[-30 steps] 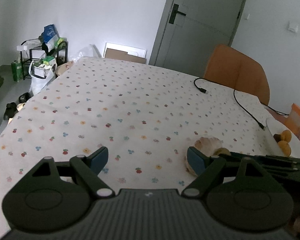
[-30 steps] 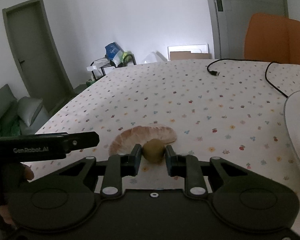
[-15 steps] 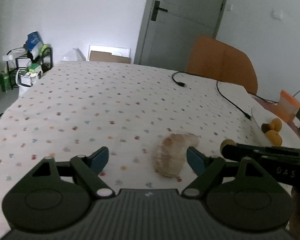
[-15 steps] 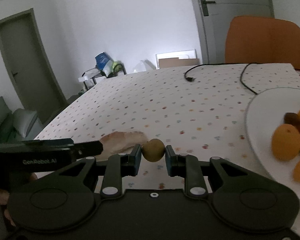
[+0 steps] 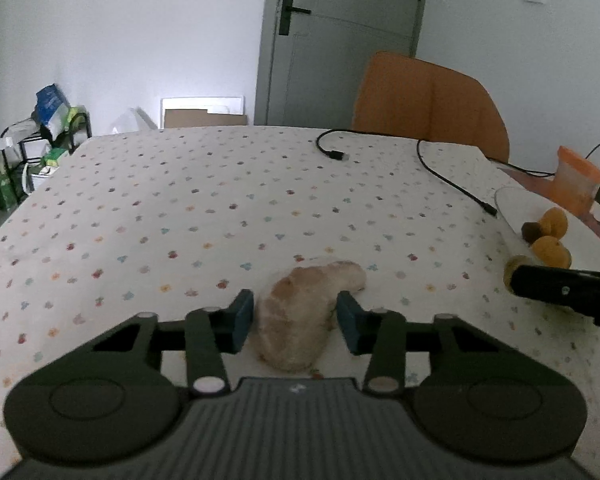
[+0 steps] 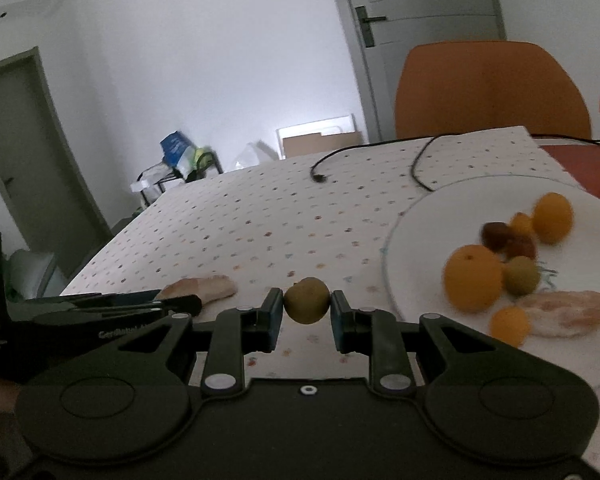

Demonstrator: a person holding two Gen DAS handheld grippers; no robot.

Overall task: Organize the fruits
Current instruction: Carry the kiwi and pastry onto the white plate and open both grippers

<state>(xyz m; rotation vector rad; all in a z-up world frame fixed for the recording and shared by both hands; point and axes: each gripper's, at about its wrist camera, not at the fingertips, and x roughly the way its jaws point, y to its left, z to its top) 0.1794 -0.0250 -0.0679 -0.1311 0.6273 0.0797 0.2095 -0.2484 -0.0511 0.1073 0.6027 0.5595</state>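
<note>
Right wrist view: right tongs (image 6: pixel 306 313) pinch one olive-green fruit (image 6: pixel 306 300).

Dotted table (image 5: pixel 180 208) – plate (image 6: pixel 452 216), cable (image 5: pixel 440 172), beige piece (image 5: pixel 304 320)

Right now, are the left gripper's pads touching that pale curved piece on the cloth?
Apart. The left wrist view shows cloth between each pad and the pale piece.

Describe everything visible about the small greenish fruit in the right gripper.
The greenish fruit is small, round and olive-yellow with a dull, smooth-looking skin. The right gripper pinches it between its two blue-padded fingers, holding it clear of the dotted tablecloth, left of the white plate. Only the pads touch it.
</note>
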